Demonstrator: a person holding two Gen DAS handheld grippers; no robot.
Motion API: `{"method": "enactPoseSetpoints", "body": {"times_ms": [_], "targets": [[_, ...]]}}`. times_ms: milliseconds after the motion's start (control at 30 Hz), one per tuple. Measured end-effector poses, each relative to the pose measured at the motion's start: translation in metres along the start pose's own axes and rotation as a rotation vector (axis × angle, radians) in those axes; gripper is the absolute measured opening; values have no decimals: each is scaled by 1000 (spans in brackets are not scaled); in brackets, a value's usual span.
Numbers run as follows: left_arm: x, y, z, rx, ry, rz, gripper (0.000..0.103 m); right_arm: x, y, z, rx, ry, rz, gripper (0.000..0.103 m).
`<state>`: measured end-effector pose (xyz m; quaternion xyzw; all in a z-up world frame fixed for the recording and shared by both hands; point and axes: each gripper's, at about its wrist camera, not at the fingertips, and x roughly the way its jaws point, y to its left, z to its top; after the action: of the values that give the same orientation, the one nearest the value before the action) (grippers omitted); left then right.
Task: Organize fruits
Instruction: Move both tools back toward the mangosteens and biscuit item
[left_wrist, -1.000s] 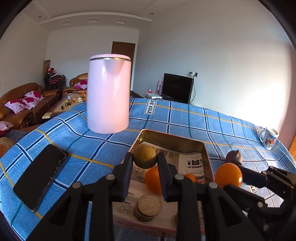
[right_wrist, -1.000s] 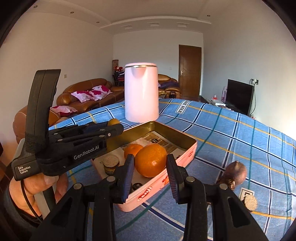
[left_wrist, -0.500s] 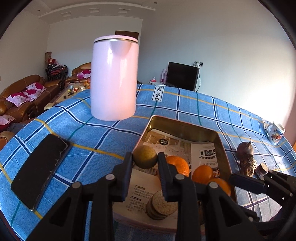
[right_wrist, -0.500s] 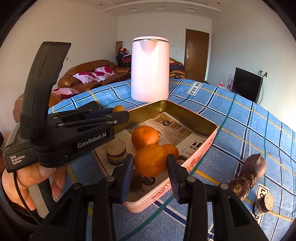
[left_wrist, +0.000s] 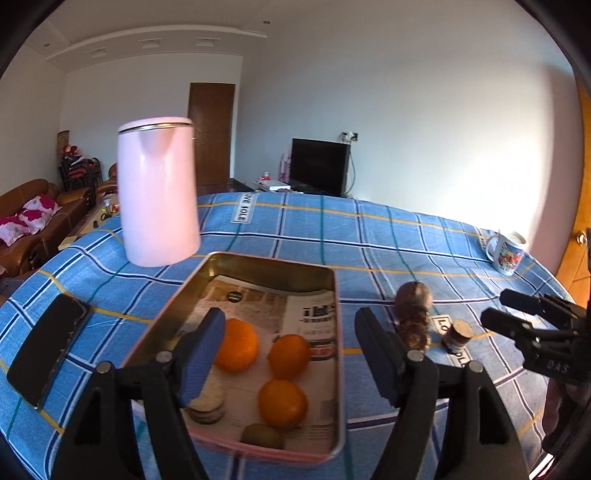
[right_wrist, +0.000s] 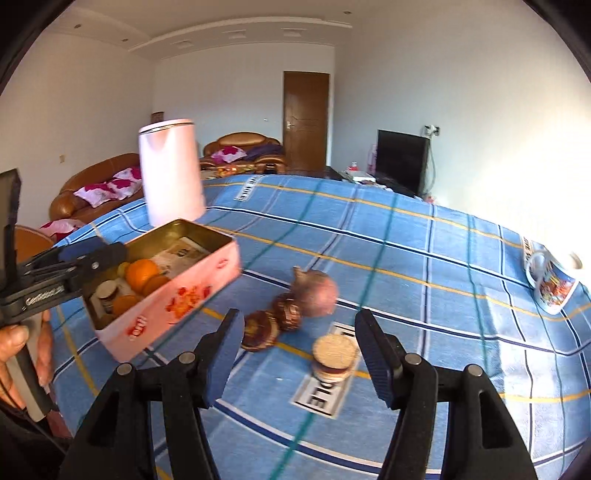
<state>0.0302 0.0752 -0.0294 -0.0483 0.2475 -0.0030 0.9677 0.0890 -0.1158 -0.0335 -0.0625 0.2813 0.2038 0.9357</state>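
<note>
Three oranges (left_wrist: 282, 402) and a kiwi (left_wrist: 263, 436) lie in the tin (left_wrist: 338, 314); a pomegranate (right_wrist: 317, 291) sits right of it. Both the left gripper (left_wrist: 290, 354) and right gripper (right_wrist: 297, 350) gape empty. Centre the right one's jaws around the pomegranate before closing.

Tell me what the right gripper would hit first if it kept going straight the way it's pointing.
Most likely the small cork-topped jar, low between the fingers of the open right gripper. The dark round fruits lie just beyond it to the left. Depth is hard to judge through the fisheye.

Black hand-held gripper (right_wrist: 299, 350), blue pads (right_wrist: 223, 354), silver screws, white lettering.
</note>
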Motion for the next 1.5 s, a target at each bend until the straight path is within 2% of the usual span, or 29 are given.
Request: {"method": "enactPoseSetpoints", "body": {"times_ms": [100, 233, 500, 600, 700, 833, 1000, 1200, 1367, 1433, 1500], "targets": [[6, -30, -1, 56, 22, -39, 75, 4, -18, -2, 34, 27, -10, 64], [19, -56, -5, 102, 57, -64, 75, 18, -19, -6, 34, 79, 15, 64], [32, -71, -4, 125, 101, -73, 75, 50, -19, -11, 25, 196, 25, 63], [37, -78, -5, 137, 111, -84, 75, 59, -20, -13, 34, 235, 41, 37], [41, -85, -7, 156, 125, -87, 75, 50, -20, -12, 27, 198, 41, 36], [47, -94, -7, 167, 152, -107, 75, 36, -27, -14, 42, 142, -2, 36], [60, -110, -5, 200, 198, -121, 73, 31, -43, -14, 102, 116, -1, 36], [78, -118, -9, 220, 269, -121, 56, 25, -49, -14, 128, 87, 13, 37], [90, -117, -11, 210, 326, -126, 56, 26, -51, -15, 137, 86, 20, 37], [96, -118, -12, 205, 355, -133, 46, 26, -51, -15, 138, 89, 20, 37], [100, -115, -12, 190, 367, -136, 42, 26, -51, -15, 138, 89, 20, 37]]}}
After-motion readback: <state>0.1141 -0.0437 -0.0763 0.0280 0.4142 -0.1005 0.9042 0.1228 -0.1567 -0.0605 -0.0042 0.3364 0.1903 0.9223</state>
